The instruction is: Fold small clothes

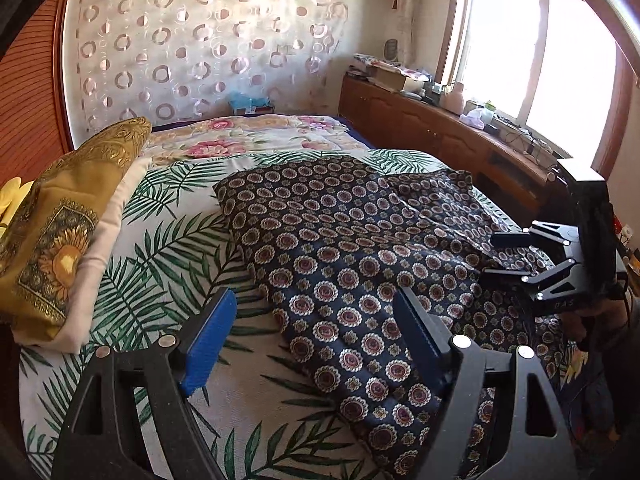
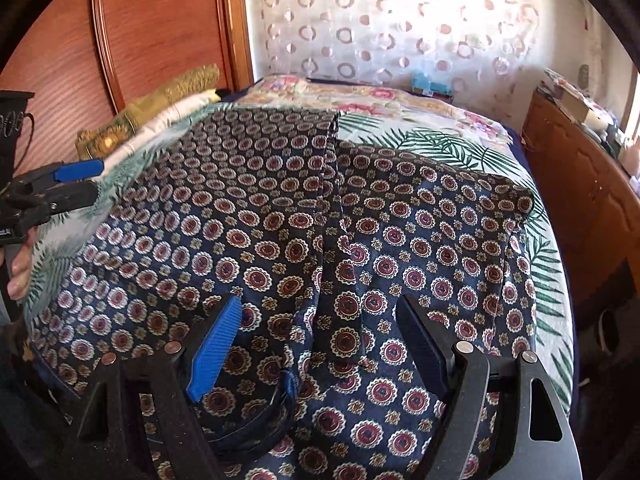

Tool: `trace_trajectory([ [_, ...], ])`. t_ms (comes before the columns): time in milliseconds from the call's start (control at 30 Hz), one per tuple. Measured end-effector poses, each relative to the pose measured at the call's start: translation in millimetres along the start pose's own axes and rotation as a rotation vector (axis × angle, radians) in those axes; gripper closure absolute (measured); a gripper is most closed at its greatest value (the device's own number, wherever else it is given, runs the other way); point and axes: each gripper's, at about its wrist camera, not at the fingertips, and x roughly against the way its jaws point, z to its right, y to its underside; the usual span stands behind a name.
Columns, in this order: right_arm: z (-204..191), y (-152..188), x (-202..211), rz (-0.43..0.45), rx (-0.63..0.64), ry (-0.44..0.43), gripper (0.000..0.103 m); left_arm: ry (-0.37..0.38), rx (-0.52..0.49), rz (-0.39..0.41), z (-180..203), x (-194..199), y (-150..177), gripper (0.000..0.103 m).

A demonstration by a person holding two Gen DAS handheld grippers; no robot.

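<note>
Right then, the navy medallion-print garment (image 1: 344,264) lay spread across the palm-leaf bedspread (image 1: 168,240), filling the middle and near side of the bed, and in the right wrist view we saw a long fold or seam running up its centre and a blue-trimmed opening at its near edge. We had our left gripper (image 1: 314,340) hovering over the garment's left border, its blue pad (image 1: 208,344) above bare bedspread and its dark pad above the print, the two fingers spread wide with nothing between them. Our right gripper (image 2: 320,344) hung low over the near part of the garment (image 2: 280,220), fingers likewise wide apart and holding nothing; whether the tips touched the cloth we could not tell. Each tool showed in the other's camera: the right gripper (image 1: 516,256) over the garment's far right side, the left gripper (image 2: 76,182) at the left edge with fingers of the hand (image 2: 18,268) holding it. A mustard sunflower cushion (image 1: 60,236) lay on a cream pillow to the left by the wooden panelling, a floral quilt (image 1: 248,136) lay beyond, and a cluttered wooden cabinet (image 1: 440,128) ran under the window.
</note>
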Motion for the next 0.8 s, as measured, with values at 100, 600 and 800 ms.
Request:
trace_trajectory([
  [100,0,-8,-8,-0.004,0.007,-0.009,0.022,0.002,0.009,-0.008,-3,-1,6,0.022],
  [600,-5,-14,-20,-0.023,0.043,-0.108,0.096,0.024,0.000,-0.010,4,1,13,0.022],
  [800,8,0,10,0.070,-0.020,-0.106,0.099,0.035,-0.015,-0.004,10,5,12,0.022],
])
